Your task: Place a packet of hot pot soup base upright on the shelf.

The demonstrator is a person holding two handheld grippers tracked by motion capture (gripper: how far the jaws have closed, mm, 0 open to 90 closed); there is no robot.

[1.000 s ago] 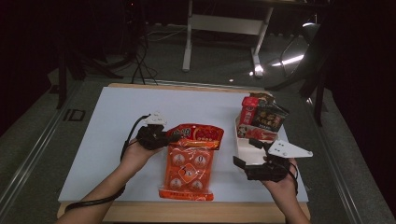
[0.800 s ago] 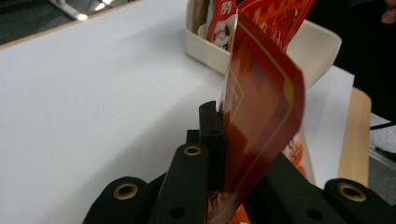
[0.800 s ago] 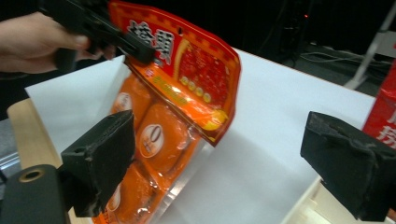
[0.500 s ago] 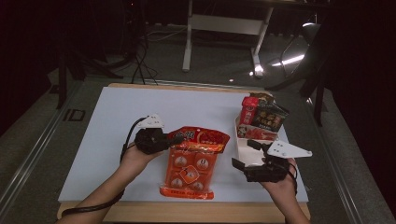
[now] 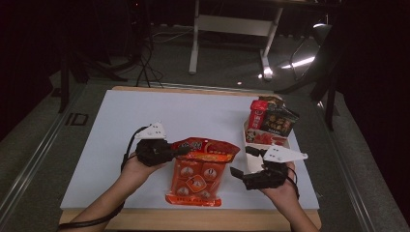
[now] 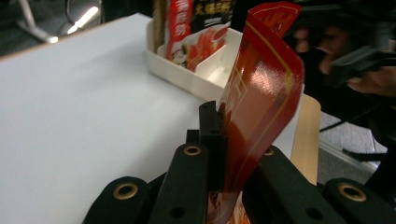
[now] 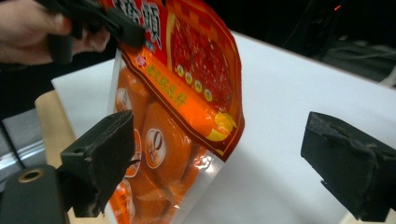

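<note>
The left gripper [image 5: 180,151] is pinching the top edge of a glossy red and orange snack bag [image 5: 198,171], its black jaws pressed tight on the thin film in the left gripper view, where the bag [image 6: 261,93] is curling upward in a smooth, shiny sheet. The bag is lying on the matte white table [image 5: 145,116] near the front edge, between the two hands, its top lifted and its clear lower part showing round orange pieces packed inside. The right gripper [image 5: 241,176] is sitting just beside the bag's right edge with its jaws spread wide and holding nothing; in the right gripper view the blocky, rough-faced pads [image 7: 100,158] are standing on either side of the bag [image 7: 187,93], apart from it. A cream plastic tray [image 5: 251,162] with dividers is standing at the right, holding upright printed packets [image 5: 270,121]; their lettering is too small to read, and the bag's bottom is cut off in both gripper views
</note>
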